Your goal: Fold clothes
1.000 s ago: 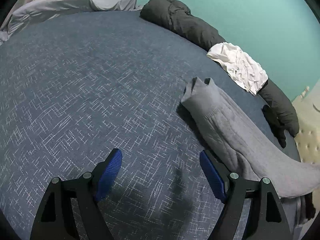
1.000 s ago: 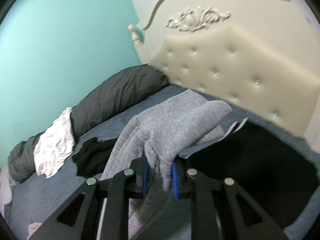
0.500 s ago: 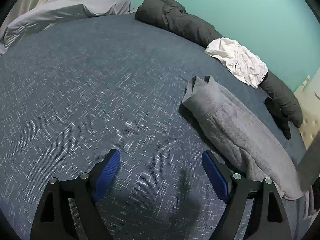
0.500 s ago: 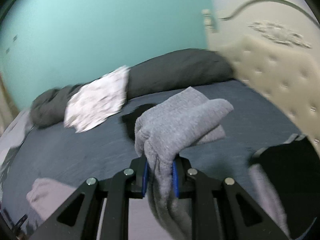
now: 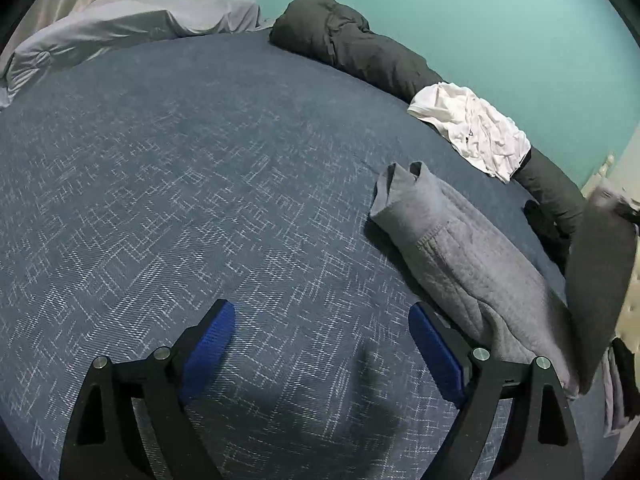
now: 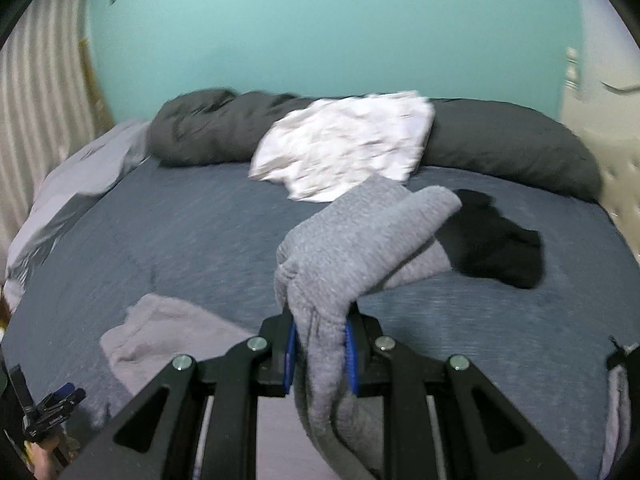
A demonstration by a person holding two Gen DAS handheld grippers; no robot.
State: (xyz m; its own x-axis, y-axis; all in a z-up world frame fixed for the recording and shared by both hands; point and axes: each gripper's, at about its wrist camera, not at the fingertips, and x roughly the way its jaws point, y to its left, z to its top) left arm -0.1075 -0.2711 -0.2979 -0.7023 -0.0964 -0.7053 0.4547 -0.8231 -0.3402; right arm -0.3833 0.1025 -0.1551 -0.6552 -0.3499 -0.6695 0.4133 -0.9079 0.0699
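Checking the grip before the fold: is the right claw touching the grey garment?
Touching. The right wrist view shows the right claw with both blue pads pressed against the grey garment, which is pinched between them.

Grey garment [image 6: 360, 248] — fleecy, matt cloth; bedspread [image 5: 200, 200] — seemingly woven.

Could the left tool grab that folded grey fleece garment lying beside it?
Probably yes: the left tool is empty, its jaws opening over bare blue bedspread, and the folded grey fleece garment lies right beside its right-hand finger, with nothing between.
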